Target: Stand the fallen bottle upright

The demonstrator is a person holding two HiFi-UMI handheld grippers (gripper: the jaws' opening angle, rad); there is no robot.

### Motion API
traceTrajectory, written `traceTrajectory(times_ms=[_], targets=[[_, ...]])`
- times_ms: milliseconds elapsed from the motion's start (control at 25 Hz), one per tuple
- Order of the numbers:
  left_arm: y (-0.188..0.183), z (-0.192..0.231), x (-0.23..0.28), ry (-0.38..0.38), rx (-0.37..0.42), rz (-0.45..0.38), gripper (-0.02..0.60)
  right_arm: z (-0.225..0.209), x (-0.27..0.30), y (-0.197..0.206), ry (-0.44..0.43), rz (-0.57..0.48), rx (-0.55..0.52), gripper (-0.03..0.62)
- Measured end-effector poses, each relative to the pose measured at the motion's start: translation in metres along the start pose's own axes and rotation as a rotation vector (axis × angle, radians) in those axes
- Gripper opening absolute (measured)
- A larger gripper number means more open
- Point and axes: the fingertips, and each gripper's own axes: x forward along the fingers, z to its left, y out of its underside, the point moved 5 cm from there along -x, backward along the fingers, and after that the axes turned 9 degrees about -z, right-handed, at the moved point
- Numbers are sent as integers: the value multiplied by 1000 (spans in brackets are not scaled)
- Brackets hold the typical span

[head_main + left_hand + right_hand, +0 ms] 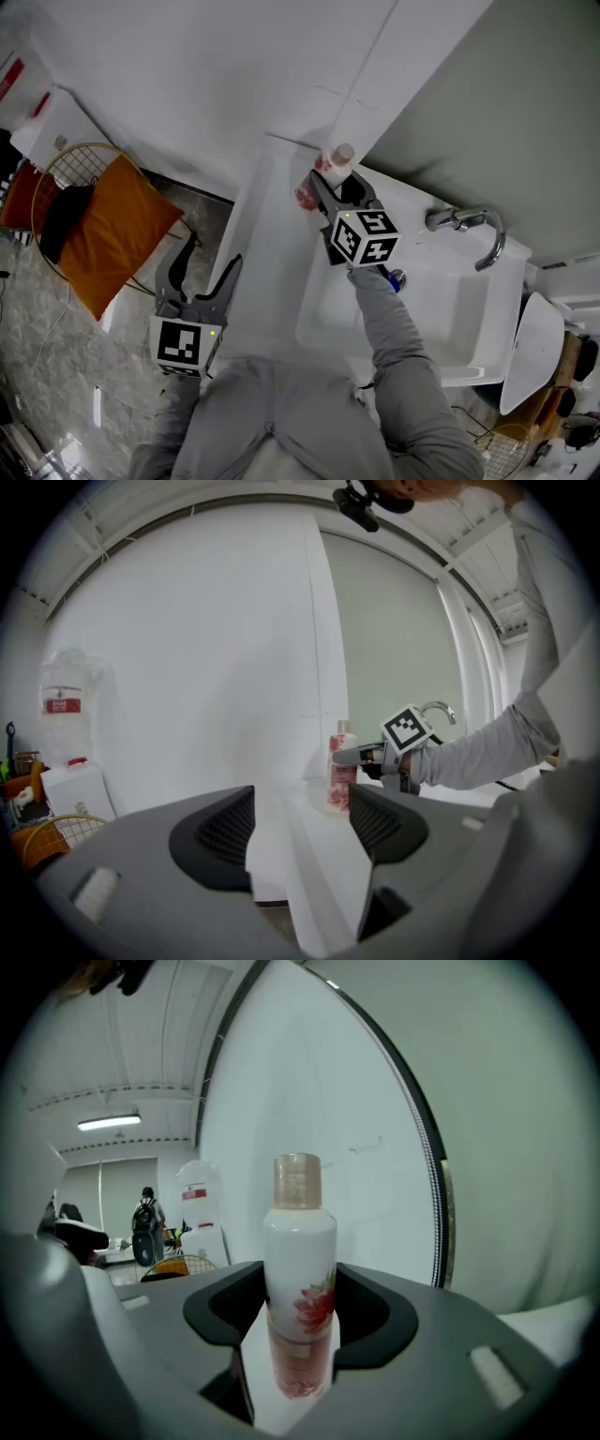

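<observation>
A white bottle (336, 161) with a pink flower print and a tan cap stands upright on the white ledge (272, 272) at the wall corner. My right gripper (337, 184) reaches to it from the sink side, its jaws closed against the bottle's two sides. In the right gripper view the bottle (300, 1269) fills the gap of the right gripper (300, 1309) between both pads. My left gripper (214, 253) hangs off the ledge's near left edge, open and holding nothing. The left gripper view shows the left gripper (300, 810) aimed along the ledge at the bottle (342, 772) and the right gripper (354, 755).
A white sink basin (450, 319) with a chrome faucet (469, 225) lies right of the ledge. An orange cushion (117, 230) rests on a wire chair on the floor at left. A white wall runs behind the ledge.
</observation>
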Motion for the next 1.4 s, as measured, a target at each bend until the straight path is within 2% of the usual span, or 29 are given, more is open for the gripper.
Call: traceTrajectory(times_ms=[200,440,840,1000,1400], targets=[[1,3,-1,-6,-4,1,339,15,17,-5,-105,16,-145,223],[4,5,-3,-20,-10,14,339,23,33,1,-230,33,-239,223],[7,10,-3,-29,-9,22,339,30,38,15,-309,40,-235,224],[8,8,-2,-24,-24,42,339,28,36,16,-321,28,-216,224],[8,6,2,-14,-5,29,339,25,37,17,-337,17,-202,225]])
